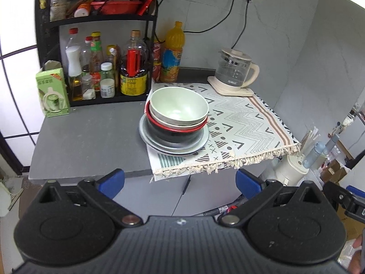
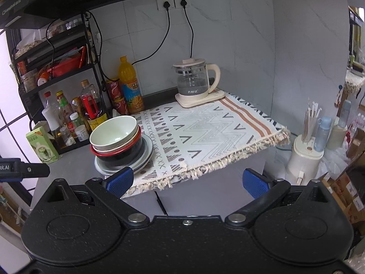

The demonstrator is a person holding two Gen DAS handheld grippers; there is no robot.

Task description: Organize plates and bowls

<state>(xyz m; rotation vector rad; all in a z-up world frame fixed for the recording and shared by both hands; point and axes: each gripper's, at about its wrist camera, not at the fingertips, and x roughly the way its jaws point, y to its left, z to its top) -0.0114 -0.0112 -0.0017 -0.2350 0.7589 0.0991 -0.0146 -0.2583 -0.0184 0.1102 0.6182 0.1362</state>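
Note:
One stack of dishes stands at the left edge of the patterned cloth (image 1: 246, 123) (image 2: 205, 132). A pale green bowl (image 1: 179, 105) (image 2: 114, 131) sits on top, nested in a beige bowl (image 1: 180, 124). Under them is a black bowl with a red rim (image 1: 175, 134) (image 2: 123, 153), resting on grey plates (image 1: 150, 139) (image 2: 148, 150). My left gripper (image 1: 180, 182) is open, held back in front of the counter edge, nothing between its blue pads (image 1: 111, 182). My right gripper (image 2: 188, 181) is open too, its left pad (image 2: 121, 180) just before the plates.
A black rack (image 1: 100, 18) (image 2: 54, 68) with sauce bottles fills the back left. An orange juice bottle (image 1: 173, 52) (image 2: 131, 84), red cans (image 2: 116, 96) and a glass kettle (image 1: 237, 70) (image 2: 196, 82) stand at the back. A green carton (image 1: 52, 91) (image 2: 42, 145) sits on the grey counter (image 1: 91, 141).

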